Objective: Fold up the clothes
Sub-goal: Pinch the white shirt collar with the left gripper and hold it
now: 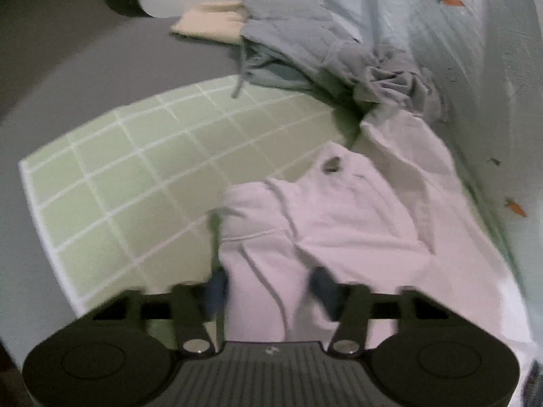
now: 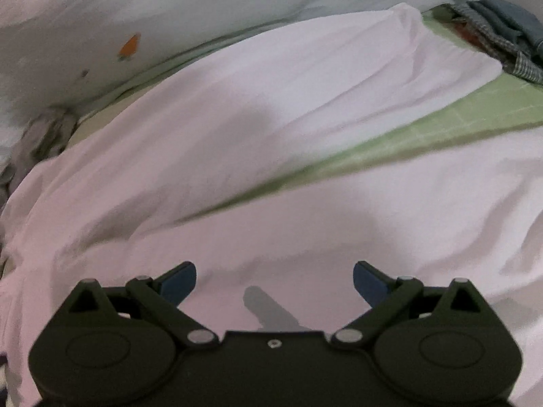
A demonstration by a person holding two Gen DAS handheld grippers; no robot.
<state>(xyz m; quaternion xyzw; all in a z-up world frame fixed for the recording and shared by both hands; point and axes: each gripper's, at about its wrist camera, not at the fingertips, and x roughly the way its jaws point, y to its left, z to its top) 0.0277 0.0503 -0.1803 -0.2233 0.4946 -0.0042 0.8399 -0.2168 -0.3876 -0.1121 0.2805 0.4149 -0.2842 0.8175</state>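
Note:
A pale pink hooded garment (image 1: 339, 210) with a drawstring lies crumpled on the right part of a green checked mat (image 1: 135, 169). My left gripper (image 1: 269, 286) straddles a fold at its near edge. The blue pads (image 1: 217, 288) stand apart on either side of the cloth, jaws open. In the right wrist view the same pink garment (image 2: 271, 101) fills the frame in two broad folds, with a strip of green mat (image 2: 441, 125) between them. My right gripper (image 2: 275, 281) hovers wide open just over the cloth, nothing between its fingers.
A heap of grey-blue clothes (image 1: 339, 61) sits at the far edge of the mat, with a folded cream cloth (image 1: 210, 22) behind it. Pale bedding with carrot prints (image 1: 441, 17) runs along the right. A grey checked garment (image 2: 502, 47) lies at the far right.

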